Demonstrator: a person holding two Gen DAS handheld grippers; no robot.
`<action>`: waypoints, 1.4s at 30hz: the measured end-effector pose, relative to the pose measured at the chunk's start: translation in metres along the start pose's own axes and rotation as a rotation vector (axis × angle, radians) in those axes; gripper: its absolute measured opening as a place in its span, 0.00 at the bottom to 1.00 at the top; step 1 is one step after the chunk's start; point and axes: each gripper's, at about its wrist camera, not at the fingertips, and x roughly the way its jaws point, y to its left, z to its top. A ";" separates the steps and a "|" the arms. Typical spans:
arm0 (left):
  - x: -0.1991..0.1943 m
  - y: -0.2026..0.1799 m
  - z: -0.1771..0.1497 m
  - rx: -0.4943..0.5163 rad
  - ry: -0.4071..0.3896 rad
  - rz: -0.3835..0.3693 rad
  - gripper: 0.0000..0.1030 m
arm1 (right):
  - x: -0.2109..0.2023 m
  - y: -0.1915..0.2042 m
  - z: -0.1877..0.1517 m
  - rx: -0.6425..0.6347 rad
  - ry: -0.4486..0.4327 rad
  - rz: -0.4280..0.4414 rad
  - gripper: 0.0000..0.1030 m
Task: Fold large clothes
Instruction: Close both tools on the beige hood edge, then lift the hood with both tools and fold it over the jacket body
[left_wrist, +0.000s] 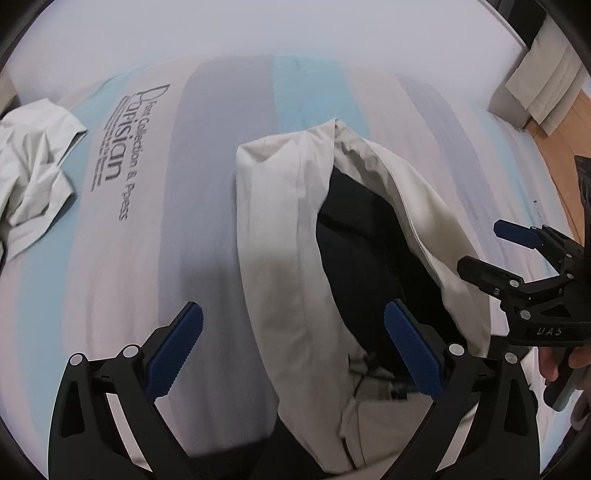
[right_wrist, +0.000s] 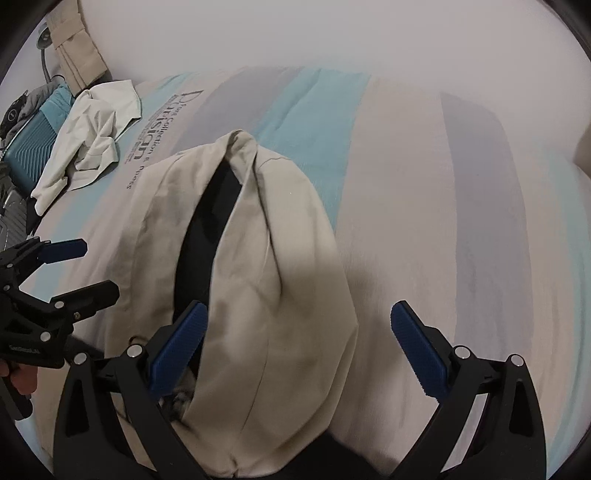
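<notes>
Left gripper (left_wrist: 293, 349) spread wide, nothing between its blue pads (left_wrist: 173, 350) – hovering over the near end of the garment. Right gripper (right_wrist: 297, 349) likewise spread and empty, above the same near end from the other side. Each gripper also shows at the edge of the other's view, jaws apart there too.

Task item: beige jacket (right_wrist: 258, 277) with dark lining (left_wrist: 369, 258), lying lengthwise on the striped bed cover (right_wrist: 424, 221), roughly mid-bed, far end pointing away from both cameras. The two beige sides are already lapped inward, dark lining showing through the gap between them.

Handling, my read: soft, limp, light for its size – no stiffness, will sag and drape from any pinch point. Shell looks smooth, so a shallow pinch may slip; take a full bite across a seam or doubled edge. Best holds look like the two near corners of the hem end, one per gripper, then carry them toward the far end. Lining may slide out of the fold if lifted unevenly.

Count: two grippers, one beige jacket, one second white garment (right_wrist: 96, 136) crumpled at the bed's far left, well apart from the jacket. One teal suitcase (right_wrist: 40, 136) beside the bed, one curtain (right_wrist: 79, 40) behind it.
</notes>
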 end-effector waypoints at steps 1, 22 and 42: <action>0.003 0.001 0.004 0.001 0.002 -0.010 0.93 | 0.004 -0.003 0.004 0.012 0.002 0.021 0.93; 0.052 0.023 0.024 -0.017 0.070 -0.110 0.83 | 0.069 -0.015 0.029 -0.007 0.155 0.180 0.77; 0.077 0.009 0.011 0.044 0.052 -0.117 0.21 | 0.080 -0.010 0.019 0.001 0.163 0.205 0.19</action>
